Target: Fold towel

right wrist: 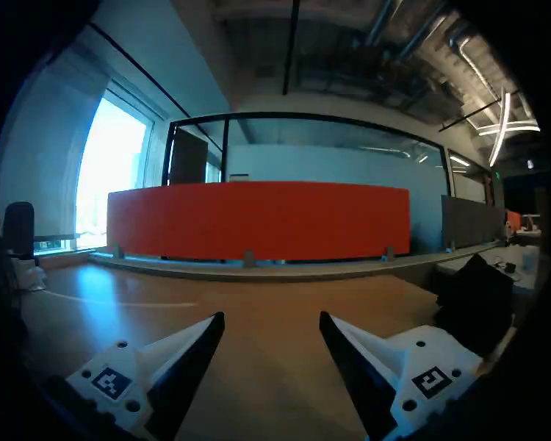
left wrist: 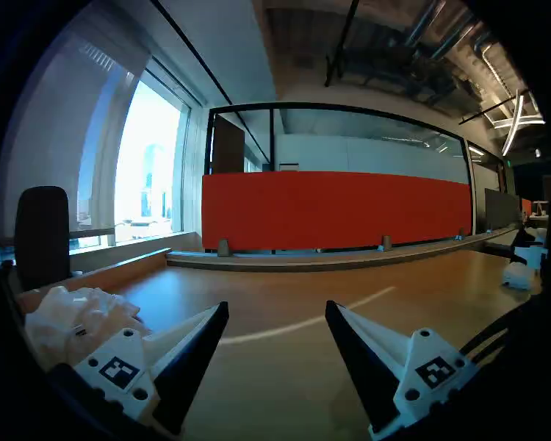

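A crumpled white towel (left wrist: 77,320) lies on the wooden table at the left of the left gripper view, just beyond the left finger. My left gripper (left wrist: 275,312) is open, low over the table, with bare wood between its fingers. A bit of the same white cloth (right wrist: 31,275) shows at the far left edge of the right gripper view. My right gripper (right wrist: 270,323) is open too, hovering over bare tabletop with nothing between its fingers.
A wooden table (left wrist: 290,294) runs ahead to an orange divider panel (left wrist: 334,209). A dark chair back (left wrist: 42,235) stands at the left by the window. A black object (right wrist: 475,298) sits at the table's right side. White items (left wrist: 519,273) lie far right.
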{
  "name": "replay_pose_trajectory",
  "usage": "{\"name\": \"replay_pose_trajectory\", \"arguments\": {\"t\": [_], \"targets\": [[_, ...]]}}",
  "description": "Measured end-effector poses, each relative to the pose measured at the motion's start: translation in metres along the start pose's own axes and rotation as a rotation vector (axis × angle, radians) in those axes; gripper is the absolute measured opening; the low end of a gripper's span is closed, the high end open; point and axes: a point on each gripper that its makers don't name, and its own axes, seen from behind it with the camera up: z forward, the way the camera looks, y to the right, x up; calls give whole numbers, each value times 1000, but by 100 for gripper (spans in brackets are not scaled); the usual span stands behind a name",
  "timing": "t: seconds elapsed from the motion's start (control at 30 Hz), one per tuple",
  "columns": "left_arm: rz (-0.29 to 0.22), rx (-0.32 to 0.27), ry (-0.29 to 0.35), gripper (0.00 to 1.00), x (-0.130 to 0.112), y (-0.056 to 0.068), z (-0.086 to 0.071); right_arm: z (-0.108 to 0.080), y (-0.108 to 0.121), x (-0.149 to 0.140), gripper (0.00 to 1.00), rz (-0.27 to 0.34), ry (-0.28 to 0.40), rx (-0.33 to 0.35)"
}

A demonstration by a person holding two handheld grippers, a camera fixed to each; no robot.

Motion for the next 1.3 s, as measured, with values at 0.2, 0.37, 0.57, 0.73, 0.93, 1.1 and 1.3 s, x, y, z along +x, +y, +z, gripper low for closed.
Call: {"name": "replay_pose_trajectory", "arguments": {"t": [0.2, 0.37, 0.57, 0.73, 0.93, 1.1, 1.3], "targets": [[0, 0, 0, 98, 0, 0, 0, 0, 0, -1, 100, 0, 0, 0], [0, 0, -1, 98, 1, 0, -1, 0, 0, 0, 100, 0, 0, 0], [0, 0, -1, 98, 3, -1, -1, 0, -1, 0, 100, 0, 0, 0], [1, 0, -2, 98, 4, -2, -2, 0, -1, 1, 100, 0, 0, 0], [0, 0, -2, 98, 5, -2, -2, 0, -1, 1, 100, 0, 0, 0], [-1, 0, -3, 98, 6, -2, -3, 0, -1, 1, 100, 0, 0, 0], [-2, -1, -4, 98, 6, -3, -4, 0, -1, 1, 100, 0, 0, 0]]}}
